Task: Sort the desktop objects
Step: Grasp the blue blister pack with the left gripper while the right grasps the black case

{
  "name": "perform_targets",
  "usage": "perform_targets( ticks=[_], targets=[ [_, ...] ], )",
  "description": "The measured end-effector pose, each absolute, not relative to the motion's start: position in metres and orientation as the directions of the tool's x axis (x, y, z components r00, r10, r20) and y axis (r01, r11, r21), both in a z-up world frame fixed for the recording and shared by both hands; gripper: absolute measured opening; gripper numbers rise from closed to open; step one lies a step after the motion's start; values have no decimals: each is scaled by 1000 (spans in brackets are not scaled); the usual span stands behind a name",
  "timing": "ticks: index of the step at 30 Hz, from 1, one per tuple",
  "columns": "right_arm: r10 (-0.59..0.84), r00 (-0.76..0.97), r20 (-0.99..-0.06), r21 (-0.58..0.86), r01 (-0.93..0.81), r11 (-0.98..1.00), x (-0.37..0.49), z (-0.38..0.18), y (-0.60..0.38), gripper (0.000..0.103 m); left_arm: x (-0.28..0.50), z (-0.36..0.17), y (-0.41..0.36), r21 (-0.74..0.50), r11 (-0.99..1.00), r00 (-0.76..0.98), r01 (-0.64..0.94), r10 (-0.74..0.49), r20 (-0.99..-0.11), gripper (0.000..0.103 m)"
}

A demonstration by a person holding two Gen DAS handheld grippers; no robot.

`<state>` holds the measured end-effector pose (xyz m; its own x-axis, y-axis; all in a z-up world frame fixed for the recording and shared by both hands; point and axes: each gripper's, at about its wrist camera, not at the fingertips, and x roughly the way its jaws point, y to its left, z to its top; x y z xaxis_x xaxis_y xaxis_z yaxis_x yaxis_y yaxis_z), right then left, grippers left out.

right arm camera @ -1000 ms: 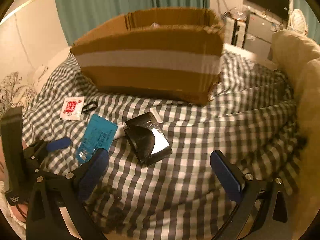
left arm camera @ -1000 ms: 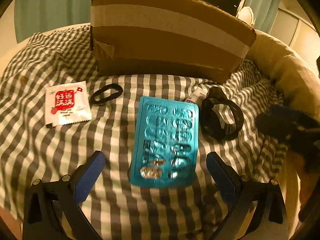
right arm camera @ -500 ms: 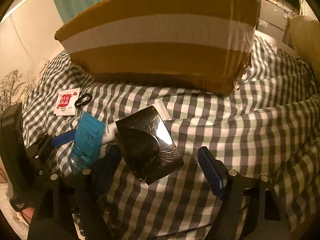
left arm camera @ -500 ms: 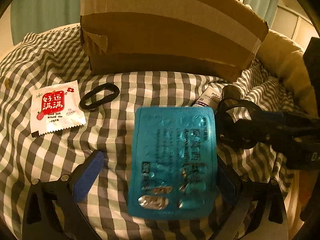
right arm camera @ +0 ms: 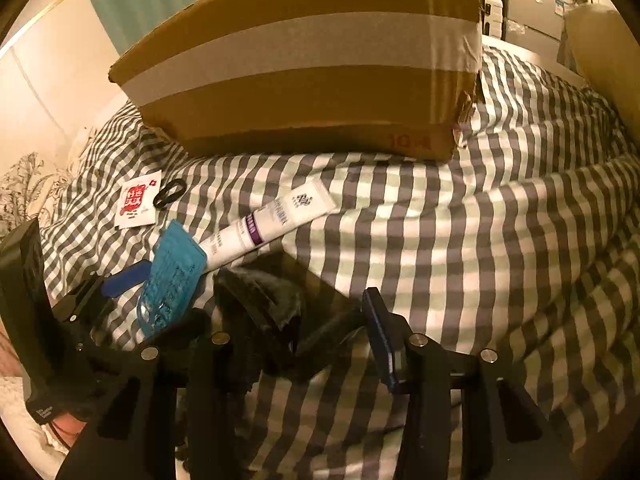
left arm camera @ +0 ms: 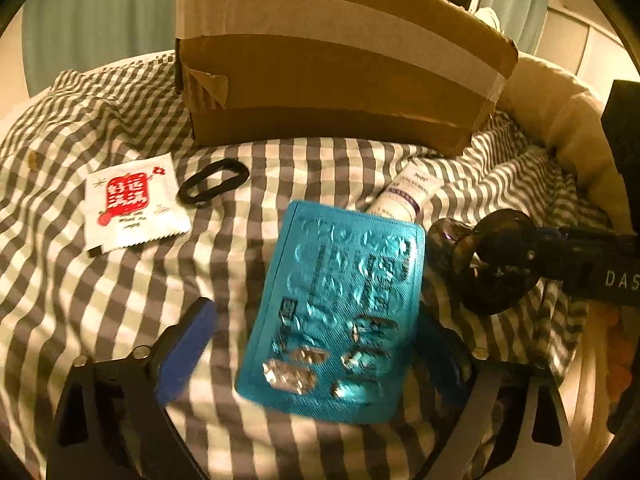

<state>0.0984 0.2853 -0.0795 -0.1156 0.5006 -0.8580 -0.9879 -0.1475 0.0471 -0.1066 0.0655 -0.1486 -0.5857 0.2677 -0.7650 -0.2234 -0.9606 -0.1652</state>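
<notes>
A checked cloth (left arm camera: 100,280) is lying spread under everything. Behind the cloth a teal curtain (left arm camera: 100,12) is hanging, and to its right a cream cushion (left arm camera: 568,120) is resting against its edge.

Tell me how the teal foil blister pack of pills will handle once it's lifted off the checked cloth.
The teal foil blister pack is a thin flat sheet, so it is probably very light and may flex if pinched by its edges. Several pockets near its lower end look burst and crumpled, so that part is likely weaker. Its shiny embossed foil could slip between the left hand-held gripper pads, whose jaws are closing around it.
</notes>
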Motion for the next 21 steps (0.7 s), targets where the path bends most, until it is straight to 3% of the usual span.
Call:
perform_targets(
  ticks=[2,5,21],
  targets=[
    [489,-107,-866,41,-989,-144,97,-80,281,40,-100,-146,58,-167,-965,-588,-203,257,-767,77],
    [477,-108,-872,38,-987,-154,93,-82,277,40,-94,-142,46,-233,-954,-584,-189,300,-754,74],
    [490,-120,-863,44,-985,-165,76,-75,259,32,-61,-109,3,-333,-936,-630,-116,329,-704,73]
  ],
)
